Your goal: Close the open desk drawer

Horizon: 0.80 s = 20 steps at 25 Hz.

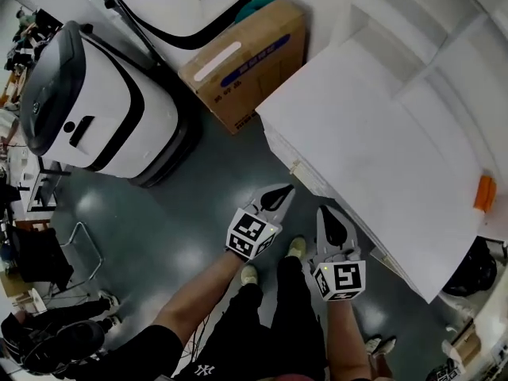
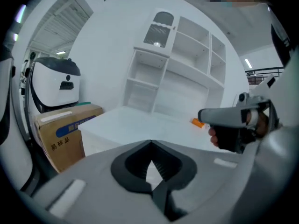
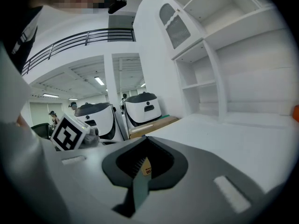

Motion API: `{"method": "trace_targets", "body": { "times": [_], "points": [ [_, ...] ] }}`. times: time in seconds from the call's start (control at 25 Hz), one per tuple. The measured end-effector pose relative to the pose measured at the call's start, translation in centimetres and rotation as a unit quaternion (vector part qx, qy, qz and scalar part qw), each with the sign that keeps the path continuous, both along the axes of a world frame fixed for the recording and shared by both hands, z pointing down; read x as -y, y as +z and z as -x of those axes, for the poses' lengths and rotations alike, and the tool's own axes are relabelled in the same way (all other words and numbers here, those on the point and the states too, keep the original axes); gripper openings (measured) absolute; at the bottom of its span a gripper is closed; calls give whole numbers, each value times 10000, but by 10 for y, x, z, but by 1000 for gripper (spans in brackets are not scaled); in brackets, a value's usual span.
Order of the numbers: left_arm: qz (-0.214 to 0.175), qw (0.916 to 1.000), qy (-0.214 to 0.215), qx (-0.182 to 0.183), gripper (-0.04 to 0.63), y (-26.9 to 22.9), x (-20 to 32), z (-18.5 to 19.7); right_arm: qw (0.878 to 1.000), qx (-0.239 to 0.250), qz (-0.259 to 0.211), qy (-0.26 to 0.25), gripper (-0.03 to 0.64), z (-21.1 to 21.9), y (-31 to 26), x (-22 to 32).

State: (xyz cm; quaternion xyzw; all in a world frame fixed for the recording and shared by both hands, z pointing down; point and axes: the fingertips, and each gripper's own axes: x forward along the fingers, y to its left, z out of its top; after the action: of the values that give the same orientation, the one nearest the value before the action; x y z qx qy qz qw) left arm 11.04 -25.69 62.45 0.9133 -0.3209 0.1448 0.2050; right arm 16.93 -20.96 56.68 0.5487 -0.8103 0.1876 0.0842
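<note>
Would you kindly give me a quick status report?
Left hand-held gripper and right hand-held gripper shut, empty. White desk drawer appears slightly open, just ahead. Nothing blocking it.

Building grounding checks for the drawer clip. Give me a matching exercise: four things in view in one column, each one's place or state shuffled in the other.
Things:
A. cardboard box
B. orange object
C. left gripper
D. large white-and-black machine

Places or states:
1. jaws together, above the floor at the desk's front
2. on the floor, far left of the head view
3. on the desk top, near its right end
4. on the floor beside the desk's left end

Pairs: A-4, B-3, C-1, D-2
</note>
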Motion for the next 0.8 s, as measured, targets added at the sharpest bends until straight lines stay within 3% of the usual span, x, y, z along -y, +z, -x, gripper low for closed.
{"method": "trace_targets", "body": {
  "times": [0.24, 0.8],
  "points": [
    [-103, 9997, 48, -198, 0, -89, -55, 21, 9997, 80, -95, 194, 23, 18, -49, -34],
    [-573, 9972, -195, -442, 0, -236, -140, 102, 9969, 150, -769, -75, 21, 100, -181, -103]
  ]
}}
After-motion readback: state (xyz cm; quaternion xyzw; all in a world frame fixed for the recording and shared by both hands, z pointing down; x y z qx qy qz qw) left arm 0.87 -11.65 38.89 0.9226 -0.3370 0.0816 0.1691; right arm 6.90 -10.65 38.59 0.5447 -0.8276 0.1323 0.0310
